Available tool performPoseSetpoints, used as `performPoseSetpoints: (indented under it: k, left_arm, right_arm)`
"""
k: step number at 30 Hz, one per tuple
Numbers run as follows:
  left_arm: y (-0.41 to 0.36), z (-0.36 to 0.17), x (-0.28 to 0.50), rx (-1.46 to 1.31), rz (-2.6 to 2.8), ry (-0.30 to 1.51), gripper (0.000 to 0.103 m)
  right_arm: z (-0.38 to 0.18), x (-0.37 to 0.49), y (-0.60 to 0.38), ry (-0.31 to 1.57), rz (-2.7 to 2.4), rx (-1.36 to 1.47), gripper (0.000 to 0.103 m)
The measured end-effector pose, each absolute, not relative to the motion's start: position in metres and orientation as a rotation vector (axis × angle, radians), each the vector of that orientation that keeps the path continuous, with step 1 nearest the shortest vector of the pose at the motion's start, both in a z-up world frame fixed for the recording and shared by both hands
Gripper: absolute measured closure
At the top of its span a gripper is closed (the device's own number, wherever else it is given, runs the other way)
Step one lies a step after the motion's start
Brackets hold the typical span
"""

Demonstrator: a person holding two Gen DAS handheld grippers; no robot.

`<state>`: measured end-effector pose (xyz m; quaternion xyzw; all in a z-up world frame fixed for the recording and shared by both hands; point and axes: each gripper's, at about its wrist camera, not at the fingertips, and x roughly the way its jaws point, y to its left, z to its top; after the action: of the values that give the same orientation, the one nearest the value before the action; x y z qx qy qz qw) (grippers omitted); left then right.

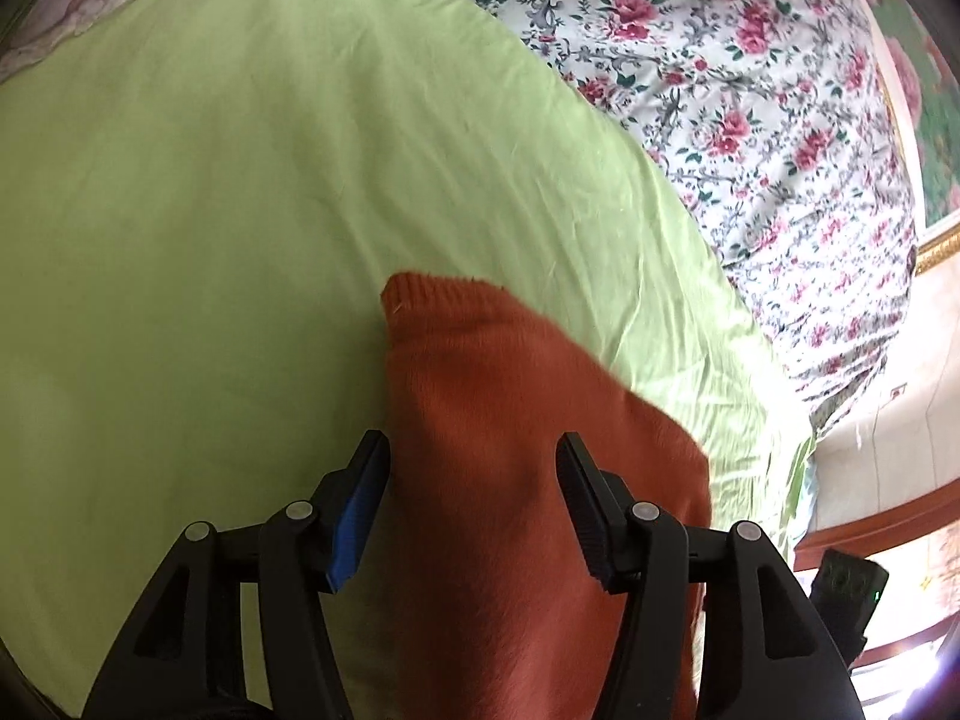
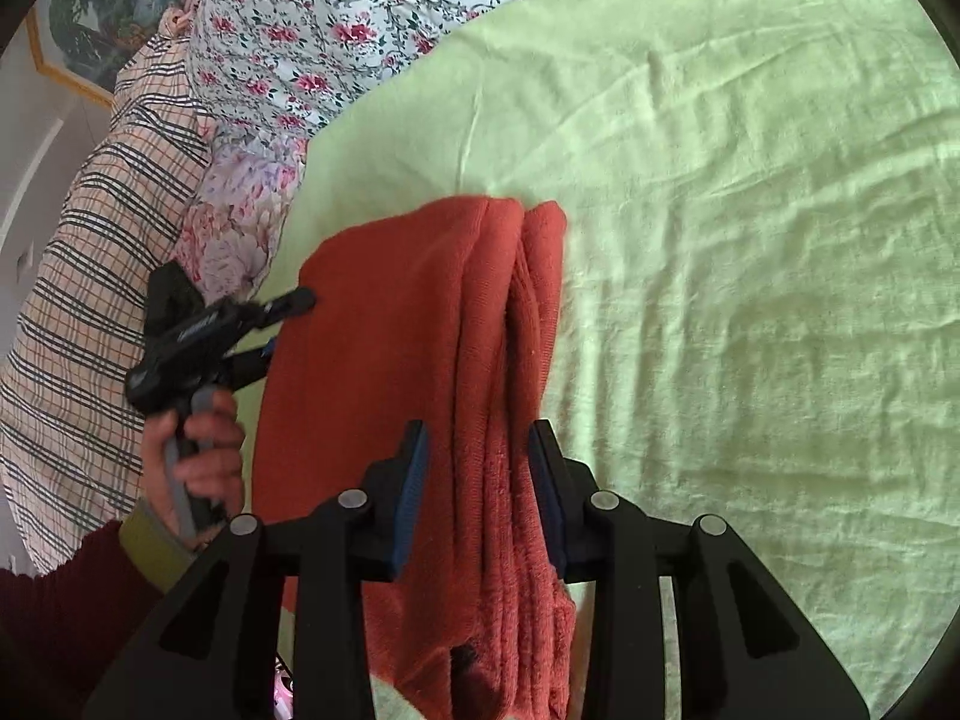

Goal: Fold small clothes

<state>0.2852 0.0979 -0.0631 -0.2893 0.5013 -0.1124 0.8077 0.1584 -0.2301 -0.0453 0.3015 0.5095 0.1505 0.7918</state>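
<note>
An orange-red knitted garment (image 2: 408,360) lies folded in layers on a light green sheet (image 2: 750,300). My right gripper (image 2: 478,468) is open, its jaws on either side of the thick folded edge at the near end. My left gripper (image 1: 471,480) is open over the garment (image 1: 510,420), whose ribbed hem points away. In the right wrist view the left gripper (image 2: 285,327) sits at the garment's left edge, held by a hand (image 2: 198,456).
A floral quilt (image 1: 750,90) is bunched at the far side of the bed. A checked cloth (image 2: 90,300) and a pink floral pillow (image 2: 234,222) lie left of the garment. The green sheet (image 1: 210,210) stretches wide around it.
</note>
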Motion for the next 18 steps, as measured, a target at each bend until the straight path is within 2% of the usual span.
performPoseSetpoints:
  k: [5, 13, 14, 15, 16, 18]
  left_arm:
    - [0.095, -0.062, 0.280, -0.595, -0.244, 1.083, 0.037]
    - [0.118, -0.073, 0.307, -0.718, -0.200, 1.075, 0.040]
    - [0.119, -0.073, 0.311, -0.724, -0.199, 1.067, 0.047]
    - [0.120, -0.073, 0.314, -0.721, -0.203, 1.053, 0.080]
    - [0.118, -0.071, 0.319, -0.700, -0.201, 1.049, 0.093]
    - [0.113, -0.061, 0.323, -0.626, -0.178, 1.022, 0.095]
  right_arm:
    - [-0.031, 0.155, -0.224, 1.070, 0.343, 0.612, 0.067]
    - [-0.032, 0.159, -0.216, 1.084, 0.343, 0.604, 0.067]
    - [-0.032, 0.158, -0.214, 1.086, 0.347, 0.603, 0.067]
    - [-0.032, 0.157, -0.213, 1.088, 0.351, 0.598, 0.067]
    - [-0.032, 0.156, -0.212, 1.089, 0.350, 0.594, 0.067]
    - [-0.031, 0.155, -0.212, 1.089, 0.348, 0.588, 0.067]
